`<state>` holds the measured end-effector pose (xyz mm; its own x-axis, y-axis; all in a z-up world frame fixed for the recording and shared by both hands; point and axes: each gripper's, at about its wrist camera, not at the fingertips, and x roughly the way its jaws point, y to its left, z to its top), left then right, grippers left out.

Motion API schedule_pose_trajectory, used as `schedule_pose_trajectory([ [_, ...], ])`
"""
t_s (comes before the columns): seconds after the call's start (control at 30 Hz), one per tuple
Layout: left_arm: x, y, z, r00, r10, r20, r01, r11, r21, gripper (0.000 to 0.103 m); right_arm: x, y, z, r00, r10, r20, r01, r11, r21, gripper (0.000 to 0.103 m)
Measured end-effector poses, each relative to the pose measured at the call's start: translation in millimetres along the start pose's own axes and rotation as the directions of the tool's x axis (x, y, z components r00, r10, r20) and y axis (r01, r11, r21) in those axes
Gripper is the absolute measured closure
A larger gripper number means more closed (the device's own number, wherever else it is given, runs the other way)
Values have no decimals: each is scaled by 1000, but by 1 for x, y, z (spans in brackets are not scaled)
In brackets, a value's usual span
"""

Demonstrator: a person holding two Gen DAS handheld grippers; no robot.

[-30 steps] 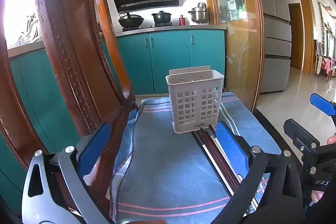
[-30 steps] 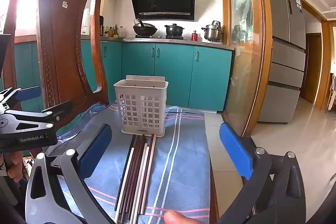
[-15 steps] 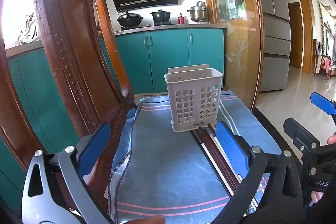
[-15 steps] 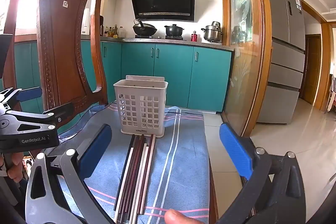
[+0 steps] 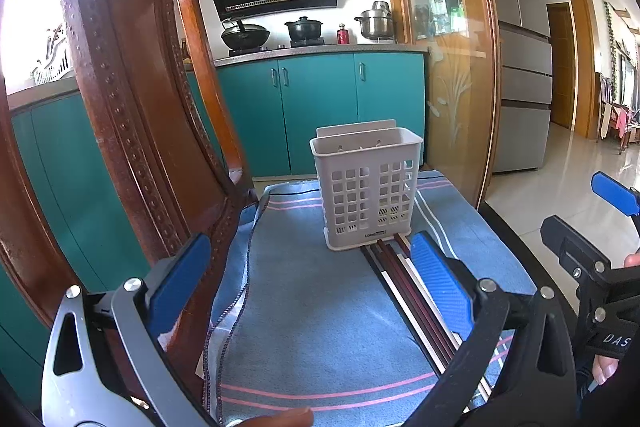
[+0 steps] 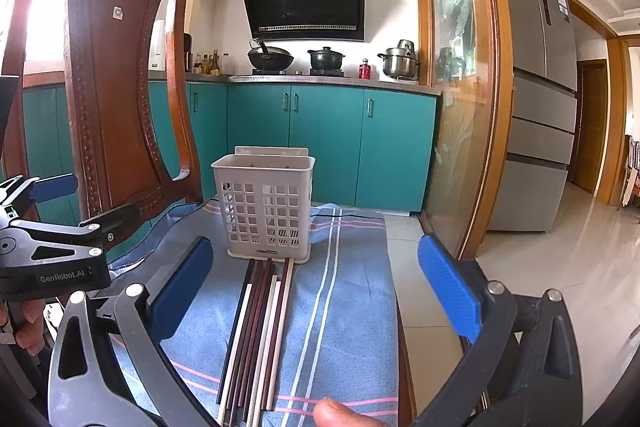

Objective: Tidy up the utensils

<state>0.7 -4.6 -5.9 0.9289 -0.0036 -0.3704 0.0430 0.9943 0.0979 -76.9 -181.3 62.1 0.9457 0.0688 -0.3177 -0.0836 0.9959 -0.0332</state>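
Note:
A white perforated utensil basket (image 5: 366, 187) (image 6: 266, 205) stands upright on a blue striped cloth (image 5: 320, 315) (image 6: 348, 291). Several chopsticks (image 6: 260, 331) (image 5: 412, 295), dark, maroon and white, lie side by side on the cloth, their far ends touching the basket's base. My left gripper (image 5: 308, 279) hovers open over the cloth, left of the chopsticks. Open too, my right gripper (image 6: 316, 283) hangs above the chopsticks' near half, holding nothing. Each gripper shows at the edge of the other's view.
A carved wooden chair back (image 5: 132, 115) (image 6: 116, 87) rises close on the left of the cloth. The table edge (image 6: 400, 347) drops to a tiled floor on the right. A glass sliding door (image 6: 460, 107), teal cabinets and a fridge stand behind.
Both views barely shift; the left gripper has drifted slightly. Both grippers stay open and the chopsticks and basket have not moved.

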Motion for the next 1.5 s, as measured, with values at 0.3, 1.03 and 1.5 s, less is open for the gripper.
schedule_pose_trajectory([
  [0.3,-2,-1,1,1000,-1,1,1,1000,1,3,1,-2,0,1000,-13,2,13,1000,13,3],
  [1.03,-5,-3,3,1000,-5,-3,5,1000,9,3,1,-11,-2,997,-80,8,80,995,55,3],
  [1.5,-4,-3,3,1000,-5,-5,5,1000,10,3,1,-11,-2,997,-80,6,80,995,52,3],
])
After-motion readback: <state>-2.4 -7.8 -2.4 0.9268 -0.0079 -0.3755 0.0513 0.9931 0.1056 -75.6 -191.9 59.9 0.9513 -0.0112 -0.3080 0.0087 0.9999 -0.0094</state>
